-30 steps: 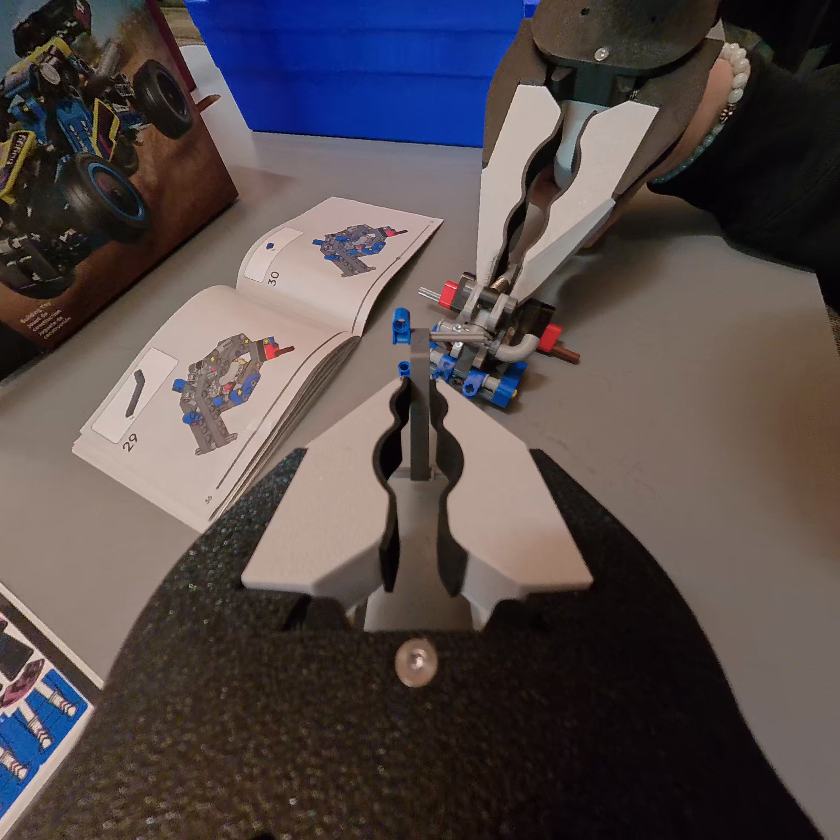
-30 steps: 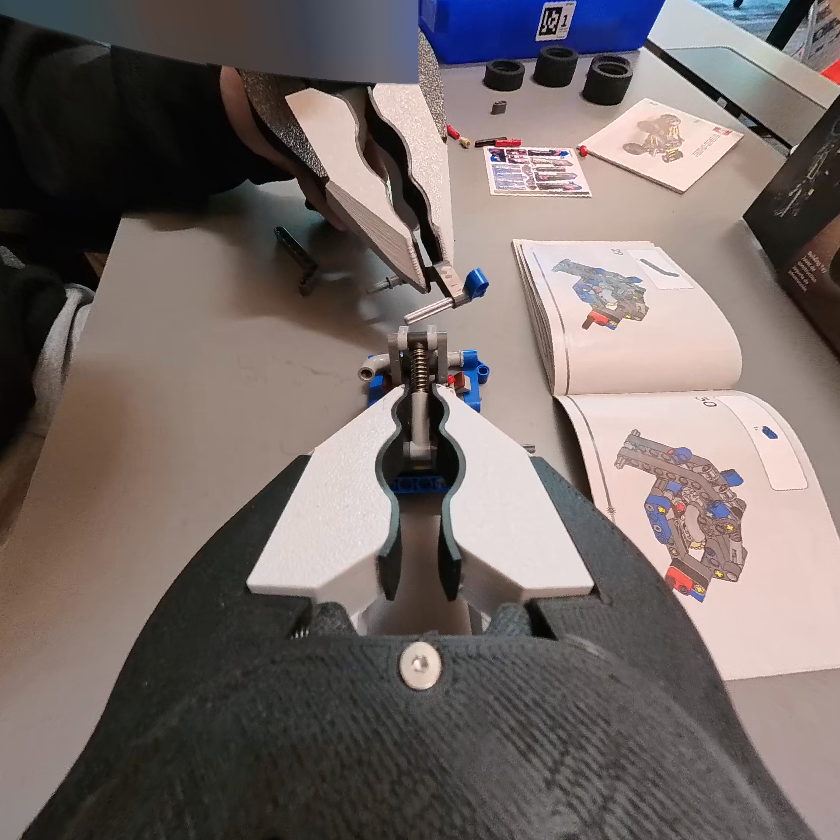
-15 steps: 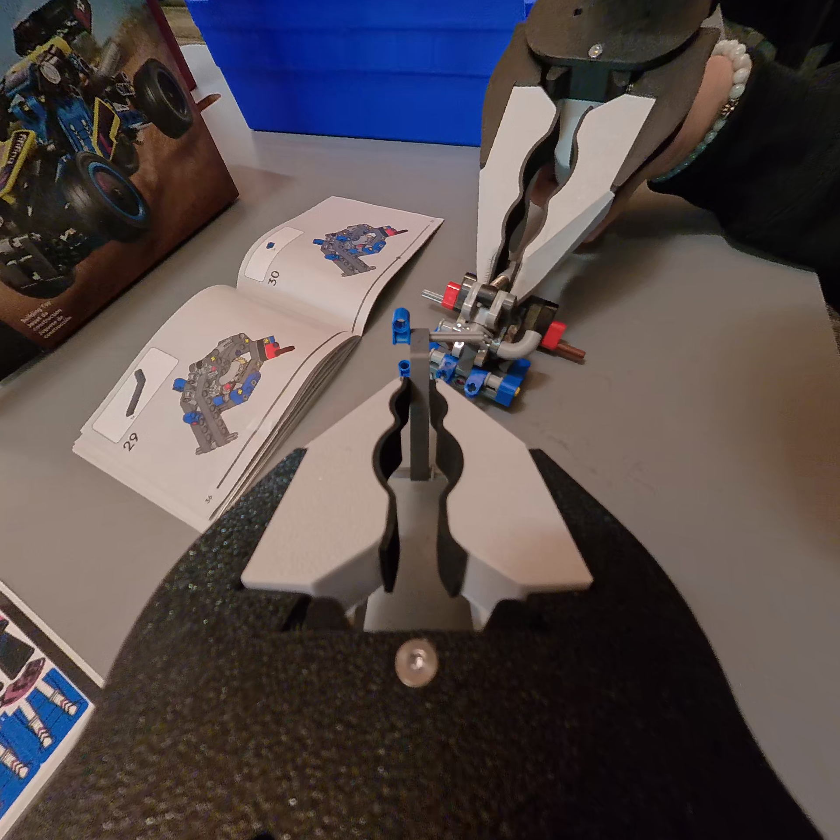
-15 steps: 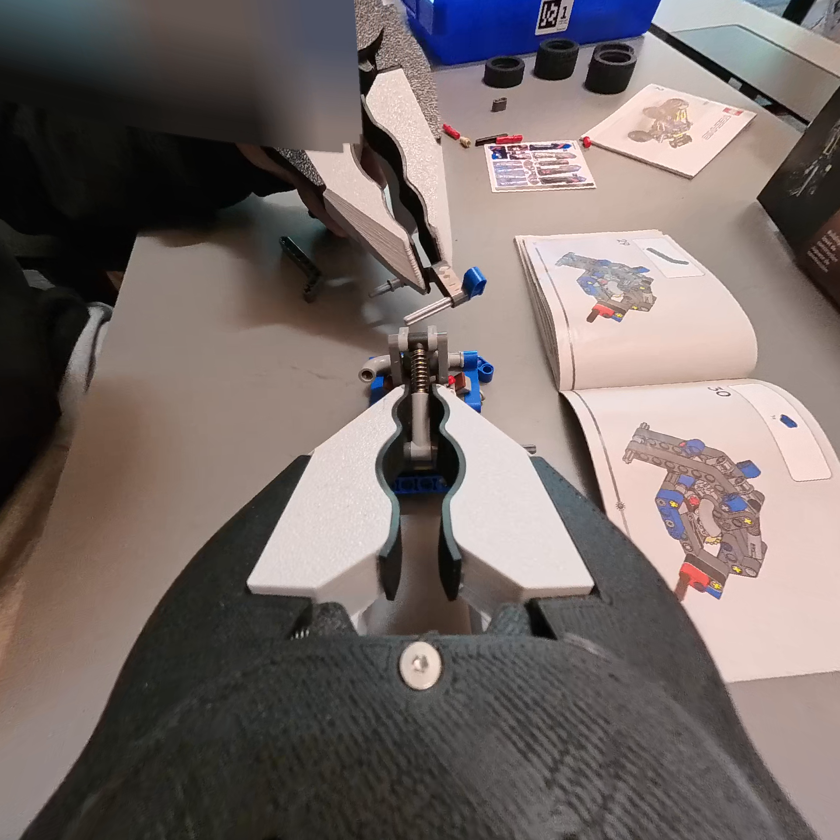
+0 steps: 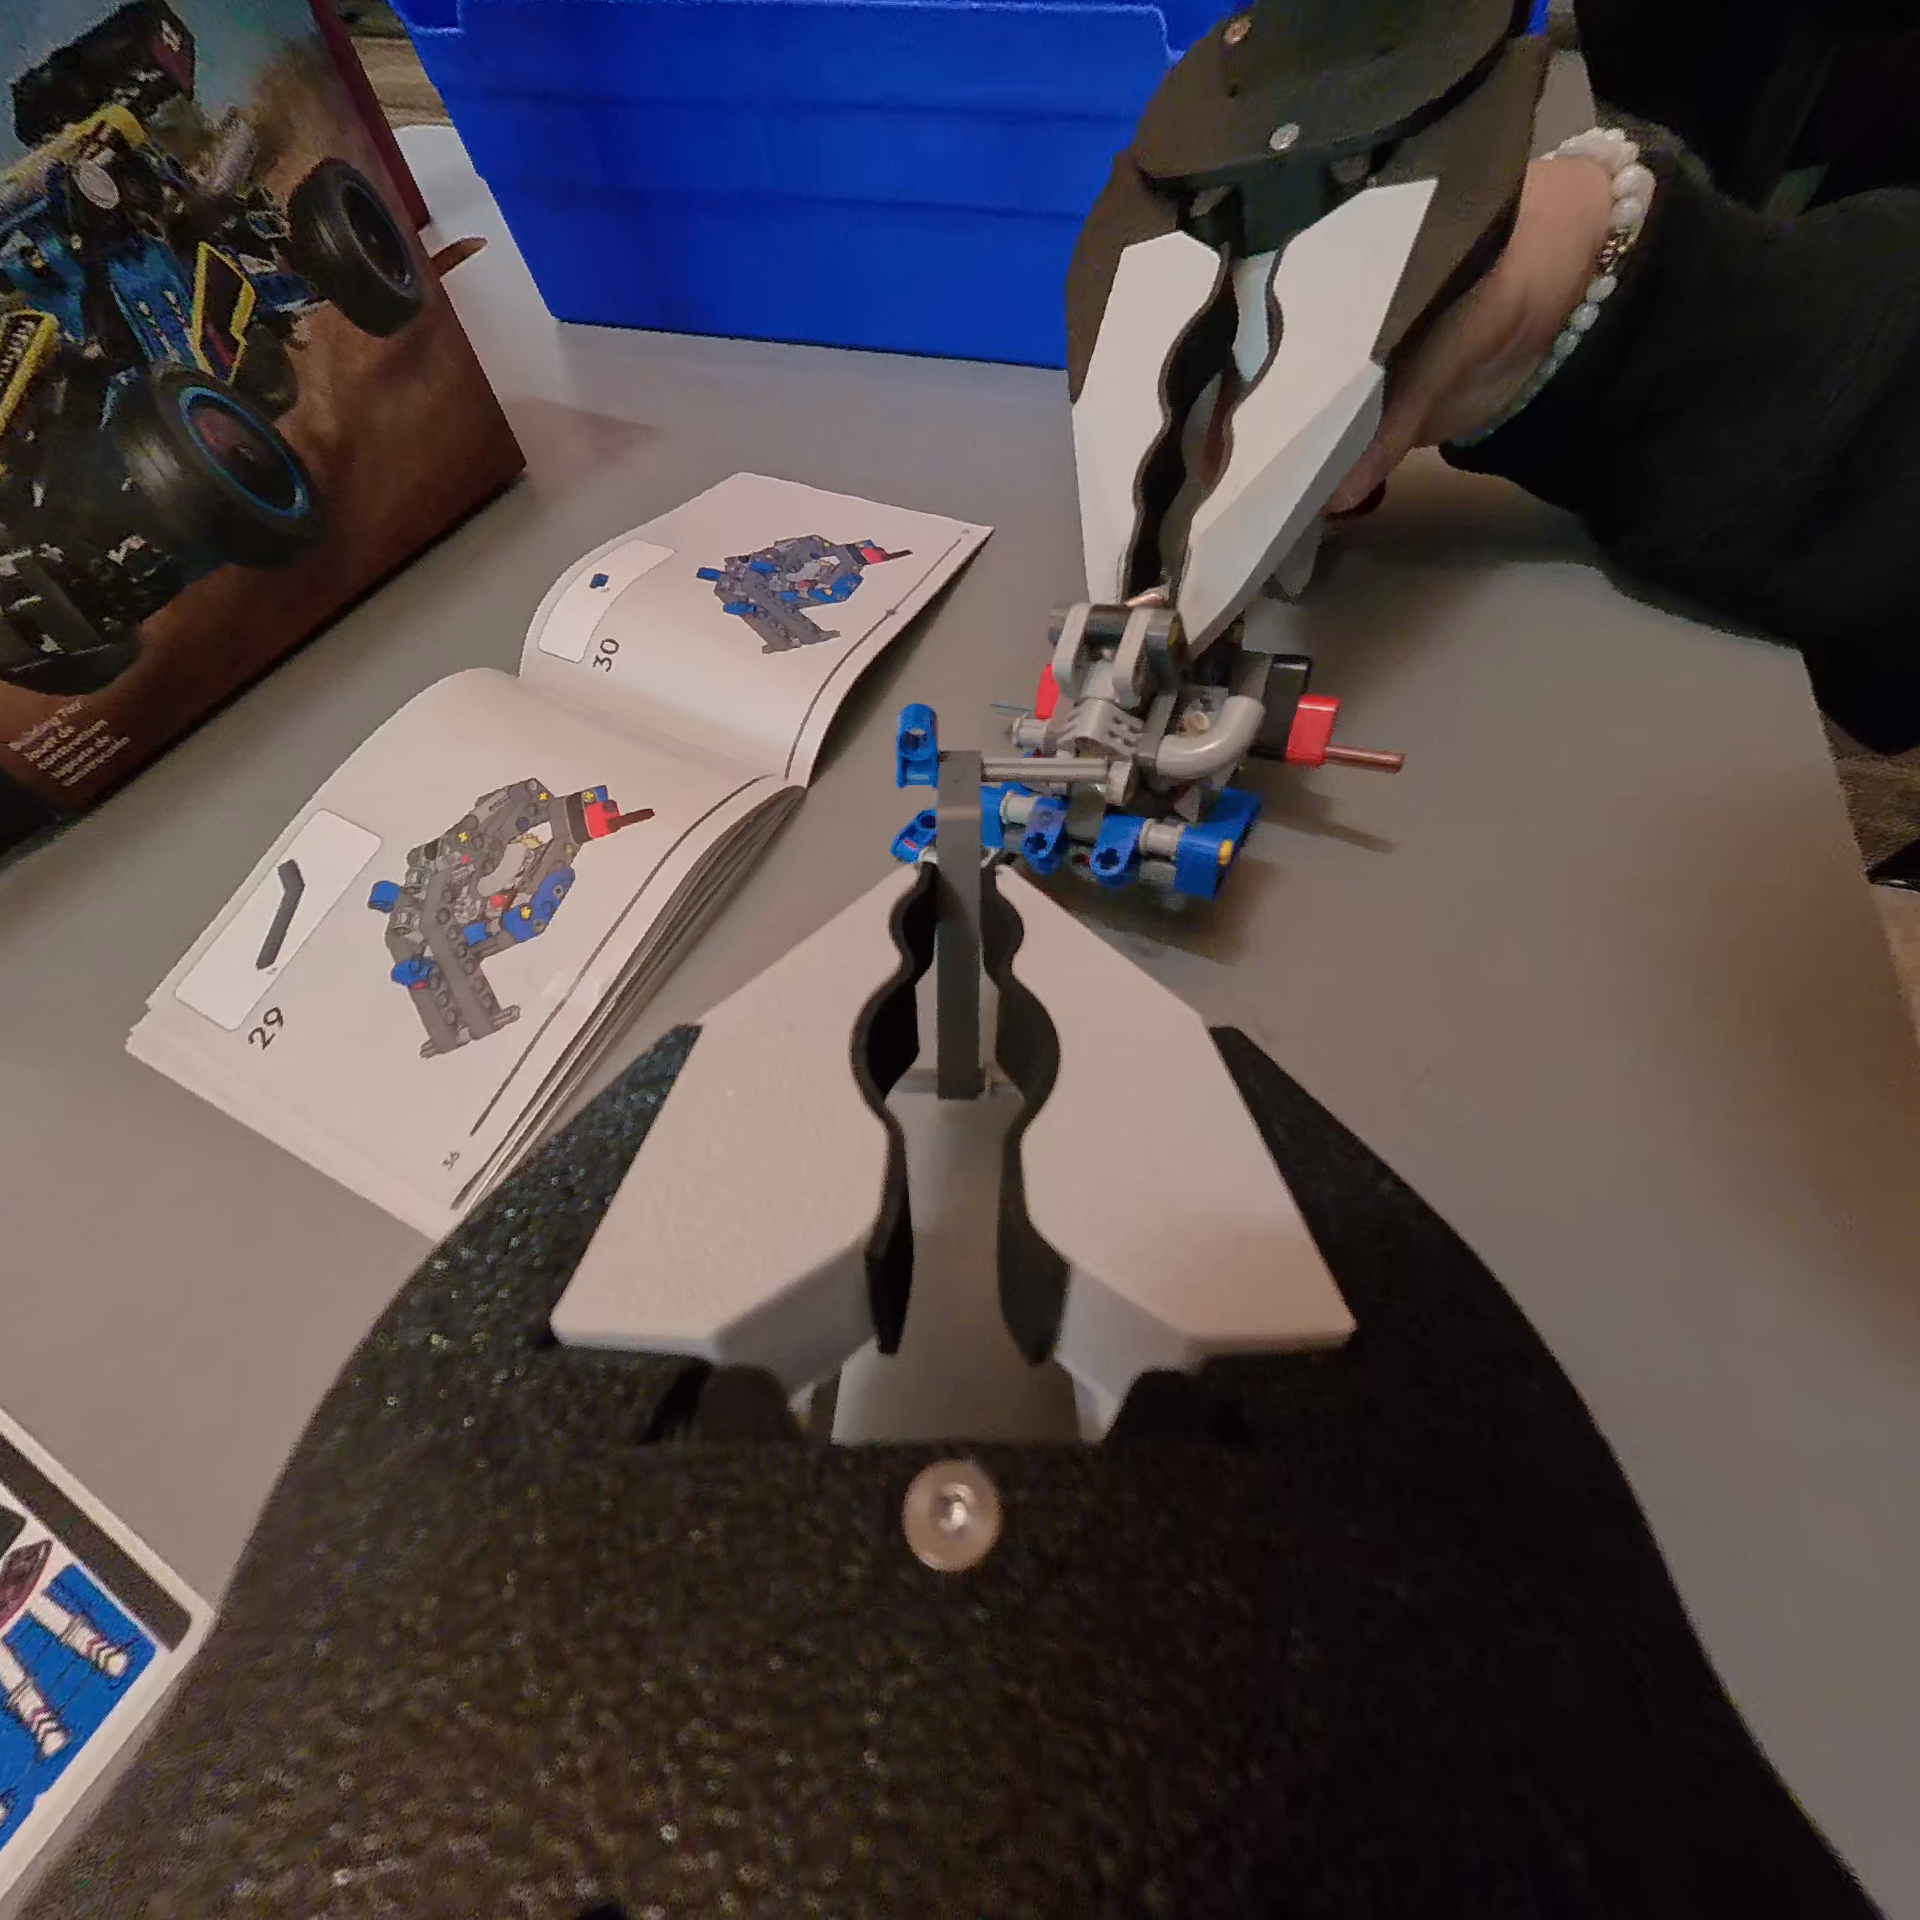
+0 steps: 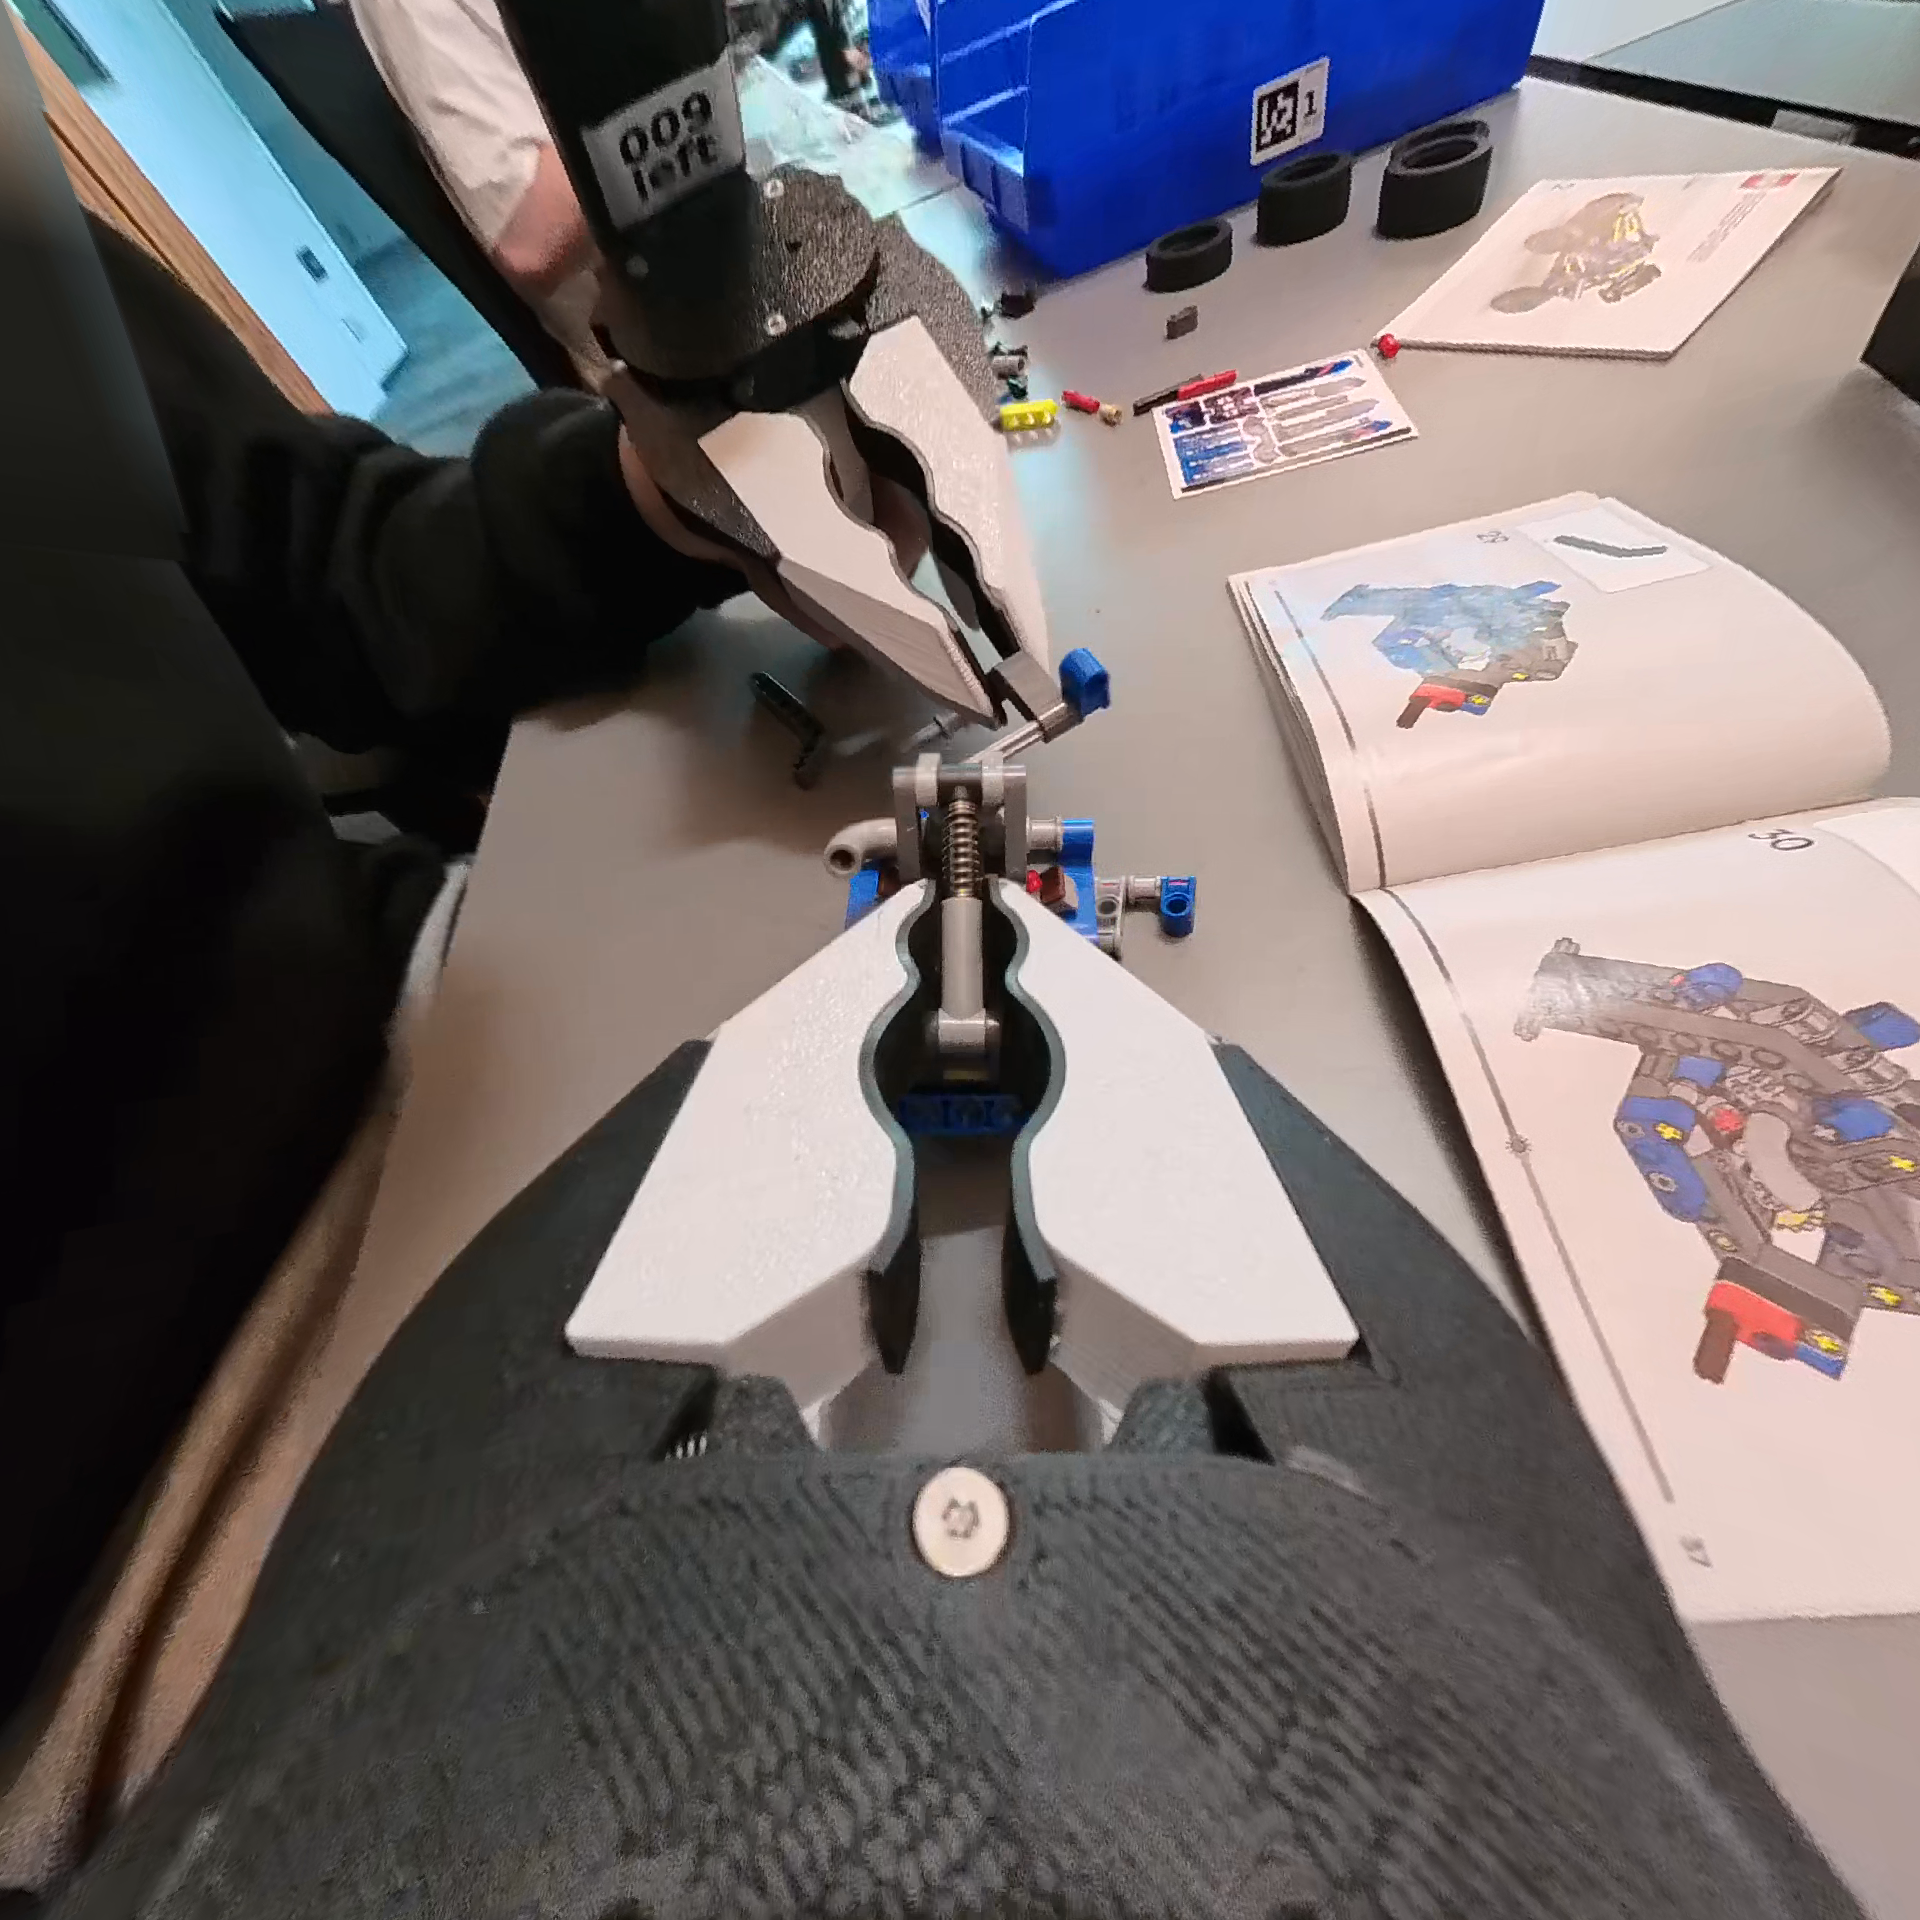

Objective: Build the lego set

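My left gripper (image 5: 958,878) is shut on a dark grey beam (image 5: 958,935) that carries a grey axle and a blue connector (image 5: 914,740). The axle's free end points at the top of the lego assembly (image 5: 1143,769), a grey, blue and red build on the table. My right gripper (image 6: 958,899) is shut on the assembly's grey shock absorber (image 6: 961,935) from above. In the right wrist view my left gripper (image 6: 997,696) holds the blue connector (image 6: 1083,681) just above the assembly (image 6: 1081,888). In the left wrist view my right gripper (image 5: 1164,613) stands steeply over it.
An open instruction booklet (image 5: 582,831) lies left of the assembly, with the set's box (image 5: 187,343) and a blue bin (image 5: 790,156) behind. The right wrist view shows a sticker sheet (image 6: 1283,421), black tyres (image 6: 1309,192), loose small pieces (image 6: 1029,416), a black bent beam (image 6: 795,722) and a second booklet (image 6: 1621,260). There is about 6 cm between the tips of the two grippers.
My right gripper has tilted more upright over the assembly, still shut on the shock absorber, and the assembly has turned slightly. My left gripper and its beam have hardly moved.
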`<state>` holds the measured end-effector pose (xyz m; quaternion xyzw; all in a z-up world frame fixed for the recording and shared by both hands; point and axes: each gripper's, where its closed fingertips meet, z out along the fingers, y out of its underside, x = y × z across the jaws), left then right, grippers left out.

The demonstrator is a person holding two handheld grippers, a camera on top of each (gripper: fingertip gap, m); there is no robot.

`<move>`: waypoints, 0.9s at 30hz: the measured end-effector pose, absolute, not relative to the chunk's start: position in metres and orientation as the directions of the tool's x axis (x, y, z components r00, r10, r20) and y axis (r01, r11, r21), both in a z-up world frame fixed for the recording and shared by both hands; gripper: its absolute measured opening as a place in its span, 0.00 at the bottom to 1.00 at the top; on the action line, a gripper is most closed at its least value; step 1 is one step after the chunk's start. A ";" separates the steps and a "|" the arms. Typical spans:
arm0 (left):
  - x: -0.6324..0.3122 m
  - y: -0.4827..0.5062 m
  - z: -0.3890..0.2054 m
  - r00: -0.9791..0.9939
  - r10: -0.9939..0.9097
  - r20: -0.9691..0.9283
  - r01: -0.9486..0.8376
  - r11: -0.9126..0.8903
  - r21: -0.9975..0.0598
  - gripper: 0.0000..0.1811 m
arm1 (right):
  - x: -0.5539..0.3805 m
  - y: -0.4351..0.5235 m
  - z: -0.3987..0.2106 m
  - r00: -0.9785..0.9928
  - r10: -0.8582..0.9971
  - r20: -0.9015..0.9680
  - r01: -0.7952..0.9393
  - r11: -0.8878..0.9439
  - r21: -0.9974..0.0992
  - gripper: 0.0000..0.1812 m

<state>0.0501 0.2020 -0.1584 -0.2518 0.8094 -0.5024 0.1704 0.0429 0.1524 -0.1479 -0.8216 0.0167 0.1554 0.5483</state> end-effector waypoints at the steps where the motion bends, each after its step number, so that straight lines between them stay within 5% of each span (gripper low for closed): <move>1: 0.050 0.202 -0.158 -0.816 -0.577 -0.017 -0.238 0.363 -0.901 0.03 | 0.042 0.152 -0.146 0.946 0.148 -0.290 -0.213 -0.391 -0.895 0.02; 27: 0.045 0.201 -0.149 -0.827 -0.544 0.141 -0.315 0.240 -0.918 0.03 | 0.033 0.154 -0.130 0.875 0.229 -0.425 -0.348 -0.313 -0.884 0.02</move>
